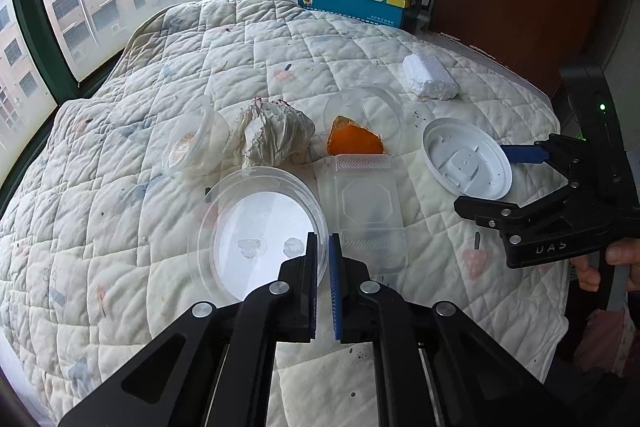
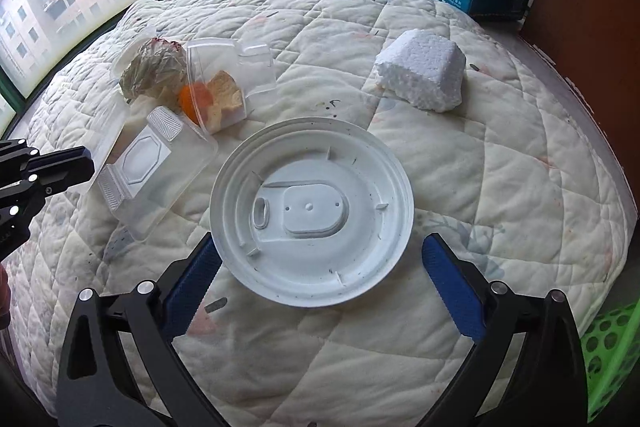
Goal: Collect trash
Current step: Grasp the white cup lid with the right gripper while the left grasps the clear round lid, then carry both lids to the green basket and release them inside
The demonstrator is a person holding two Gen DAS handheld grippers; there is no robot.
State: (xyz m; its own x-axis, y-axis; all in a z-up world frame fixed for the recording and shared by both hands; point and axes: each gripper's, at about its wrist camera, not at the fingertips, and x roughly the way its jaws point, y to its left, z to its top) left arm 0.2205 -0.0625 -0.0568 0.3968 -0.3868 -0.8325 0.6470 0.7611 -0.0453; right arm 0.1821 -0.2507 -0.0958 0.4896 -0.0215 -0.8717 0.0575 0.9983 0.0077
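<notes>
left gripper (image 1: 324, 247) seemingly pinches clear lid (image 1: 260, 223)

Trash is lying scattered on the quilt in front of me: a round clear plastic lid (image 1: 262, 227) nearest, a clear rectangular box (image 1: 366, 205) just beside it, and a white round lid (image 2: 312, 213) lying underside up. Farther back are sitting a crumpled paper wad (image 1: 272, 135), an orange peel (image 1: 354, 141) and a white foam block (image 2: 424, 75).
</notes>
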